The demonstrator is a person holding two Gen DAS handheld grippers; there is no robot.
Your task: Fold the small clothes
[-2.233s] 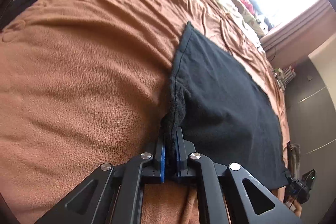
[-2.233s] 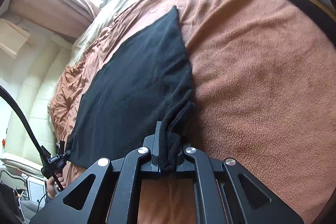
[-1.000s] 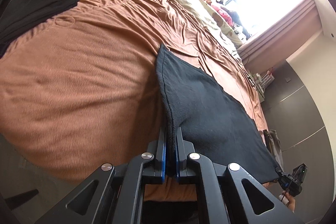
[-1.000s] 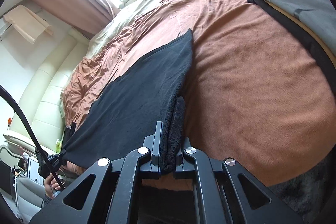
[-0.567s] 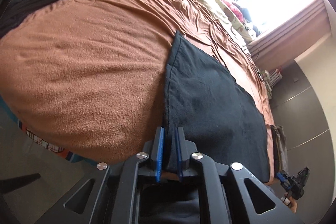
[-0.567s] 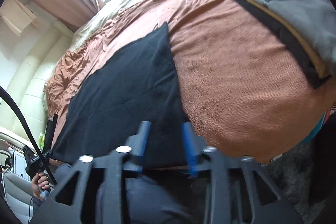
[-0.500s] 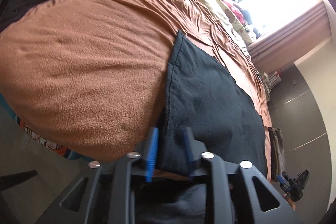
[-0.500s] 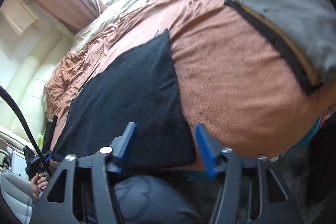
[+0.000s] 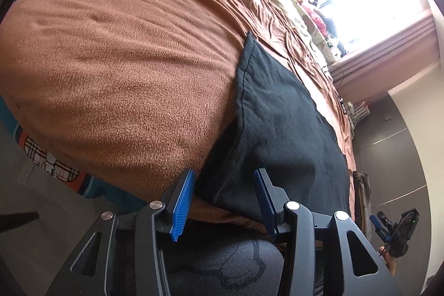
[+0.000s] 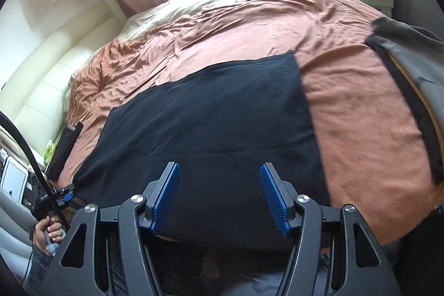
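Both the left gripper (image 9: 223, 201) and the right gripper (image 10: 219, 197) are spread wide and hold nothing. The black cloth (image 10: 211, 126) lies flat on the bed (image 10: 358, 107) just ahead of them, apparently laid out for folding.

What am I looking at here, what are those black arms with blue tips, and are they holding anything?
These are two handheld grippers, each carrying a camera that looks along its fingers. One picture comes from the left gripper, the other from the right gripper. Both stand open and hold nothing. In front of them a black cloth lies spread flat on a brown blanket covering a bed, its near edge at the bed's edge. More dark and grey clothes lie off to the side.
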